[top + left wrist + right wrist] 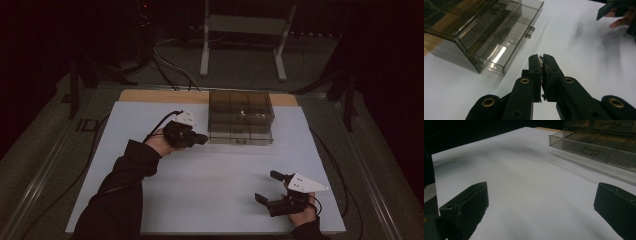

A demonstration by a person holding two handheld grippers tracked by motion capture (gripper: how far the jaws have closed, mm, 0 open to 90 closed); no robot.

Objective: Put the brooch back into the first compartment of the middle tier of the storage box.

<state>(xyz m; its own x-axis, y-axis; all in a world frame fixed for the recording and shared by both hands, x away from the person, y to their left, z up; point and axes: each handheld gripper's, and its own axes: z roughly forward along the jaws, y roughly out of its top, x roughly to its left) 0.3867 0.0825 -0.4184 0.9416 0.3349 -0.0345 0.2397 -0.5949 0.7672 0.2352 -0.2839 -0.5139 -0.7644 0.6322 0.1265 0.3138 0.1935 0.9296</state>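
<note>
smoked clear plastic, drawer organiser (241,117) at the far middle of the white tabletop (215,180), one drawer (499,45) pulled out a little toward the near side (two small knobs on its front, seen in the left gripper view). inside the compartments, small metal bits, too small to name.

left side: left gripper (200,139) held off the sheet just beside the organiser's left front corner, tips pointing toward it, not touching. jaws pressed together in the left gripper view (542,58), a thin sliver of something pale and dark pinched between the pads; cannot tell what.

middle: bare white sheet, faint grey smudges.

right side: right gripper (267,187) low at the near right of the table, well apart from the organiser, in a hand (302,215) at the sheet's near edge. jaws spread wide, nothing between them (right gripper view, bare white sheet in the gap). organiser at upper right of that view (599,147).
</note>
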